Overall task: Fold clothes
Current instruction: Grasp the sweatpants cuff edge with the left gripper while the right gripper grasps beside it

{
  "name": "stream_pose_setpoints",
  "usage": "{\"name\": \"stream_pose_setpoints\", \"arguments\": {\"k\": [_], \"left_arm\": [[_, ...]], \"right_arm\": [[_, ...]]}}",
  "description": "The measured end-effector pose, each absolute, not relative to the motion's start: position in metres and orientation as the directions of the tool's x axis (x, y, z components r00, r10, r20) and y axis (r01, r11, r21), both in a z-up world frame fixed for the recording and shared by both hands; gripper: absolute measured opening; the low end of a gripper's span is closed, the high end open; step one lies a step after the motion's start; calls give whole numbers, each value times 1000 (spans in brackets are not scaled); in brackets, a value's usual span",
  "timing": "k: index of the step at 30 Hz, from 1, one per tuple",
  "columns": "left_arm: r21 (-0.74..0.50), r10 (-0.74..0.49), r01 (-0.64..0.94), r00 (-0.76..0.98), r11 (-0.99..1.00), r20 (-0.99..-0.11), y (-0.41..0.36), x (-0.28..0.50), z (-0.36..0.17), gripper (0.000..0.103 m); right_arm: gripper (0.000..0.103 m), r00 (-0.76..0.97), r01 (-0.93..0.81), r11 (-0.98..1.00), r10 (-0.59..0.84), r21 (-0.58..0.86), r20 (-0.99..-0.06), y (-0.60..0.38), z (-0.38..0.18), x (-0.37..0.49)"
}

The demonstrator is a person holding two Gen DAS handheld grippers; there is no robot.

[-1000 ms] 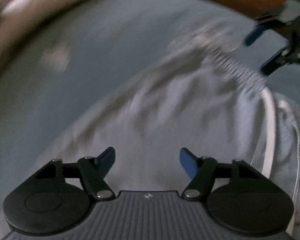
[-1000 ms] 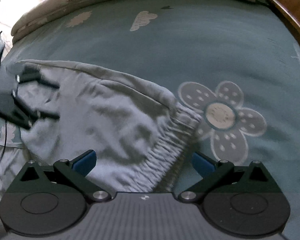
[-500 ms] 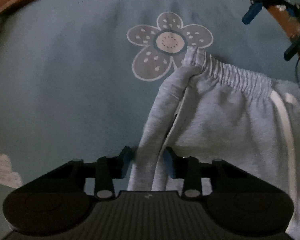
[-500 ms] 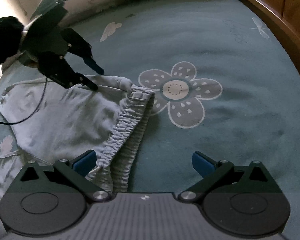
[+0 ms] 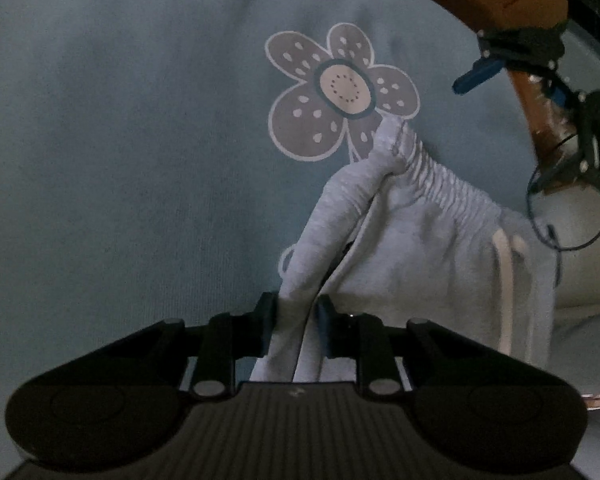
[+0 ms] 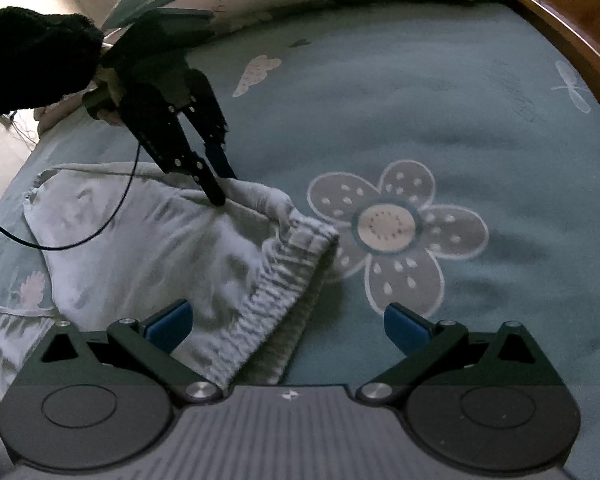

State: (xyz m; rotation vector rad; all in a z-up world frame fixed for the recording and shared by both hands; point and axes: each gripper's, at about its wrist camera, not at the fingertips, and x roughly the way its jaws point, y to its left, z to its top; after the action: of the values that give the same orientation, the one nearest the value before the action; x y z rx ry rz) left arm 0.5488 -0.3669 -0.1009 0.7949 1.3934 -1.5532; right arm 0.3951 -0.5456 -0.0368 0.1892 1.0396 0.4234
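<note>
Left tool (image 5: 294,320) closing, seemingly pinching grey shorts (image 5: 420,256); right tool (image 6: 286,322) wide.

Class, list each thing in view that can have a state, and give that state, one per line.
Pale grey elastic-waist shorts: crumpled on the bedsheet, one edge pinched.
Left gripper: jaws closing, shorts' edge between them.
Right gripper: open, empty, over the waistband.

Pale grey sweat shorts (image 6: 148,248) lie crumpled on the teal flower-print bedsheet (image 6: 440,112). Gathered elastic waistband (image 6: 284,280) faces the flower print, its corner just touching a petal. White drawstring (image 5: 505,280) lies across the fabric. One side edge is bunched into a raised ridge (image 5: 320,248).
</note>
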Motion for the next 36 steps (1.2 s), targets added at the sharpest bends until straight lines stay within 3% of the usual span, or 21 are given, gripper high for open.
{"name": "stream_pose_setpoints", "arguments": {"k": [4, 8, 12, 18, 23, 25, 27, 28, 29, 30, 31, 32, 34, 36], "left_arm": [[-430, -215, 903, -415, 23, -884, -367, 550, -102, 9], [-358, -261, 934, -349, -16, -900, -363, 533, -89, 1], [-311, -323, 950, -306, -37, -896, -355, 521, -71, 1], [-314, -377, 949, -299, -21, -877, -343, 518, -59, 1], [-313, -410, 950, -293, -20, -863, -347, 519, -58, 0], [-315, -421, 949, -292, -16, -859, -347, 519, -58, 0], [-318, -430, 948, -292, -12, -854, -345, 519, -57, 1], [-321, -430, 947, -295, -12, -853, -343, 519, -56, 1], [-321, -429, 947, -295, -14, -854, -341, 519, -55, 2], [-306, -424, 952, -287, -23, -859, -341, 517, -53, 3], [-292, -418, 956, -278, -33, -865, -342, 515, -51, 8], [-276, -411, 960, -269, -44, -871, -343, 513, -50, 24], [-211, -386, 973, -232, -99, -893, -346, 501, -51, 35], [-156, -356, 968, -219, -197, -909, -350, 486, -50, 40]], "right_arm": [[103, 442, -260, 883, 468, 390, -765, -542, -39, 404], [98, 450, -279, 881, 471, 381, -759, -540, -39, 410], [81, 466, -294, 873, 486, 388, -740, -544, -38, 426], [79, 436, -403, 815, 572, 417, -695, -531, -51, 477], [78, 286, -495, 723, 659, 481, -695, -504, -78, 523], [70, 220, -502, 695, 678, 515, -701, -495, -89, 535], [47, 168, -518, 675, 682, 525, -712, -487, -93, 539], [40, 155, -529, 674, 674, 516, -722, -484, -92, 538], [20, 142, -539, 673, 665, 506, -733, -480, -92, 538], [15, 143, -546, 684, 645, 484, -750, -478, -91, 536], [15, 149, -544, 691, 637, 475, -756, -478, -88, 535], [15, 156, -545, 692, 638, 473, -754, -478, -85, 533], [15, 174, -559, 694, 634, 455, -754, -476, -78, 528], [15, 195, -582, 694, 624, 423, -757, -474, -70, 521]]}}
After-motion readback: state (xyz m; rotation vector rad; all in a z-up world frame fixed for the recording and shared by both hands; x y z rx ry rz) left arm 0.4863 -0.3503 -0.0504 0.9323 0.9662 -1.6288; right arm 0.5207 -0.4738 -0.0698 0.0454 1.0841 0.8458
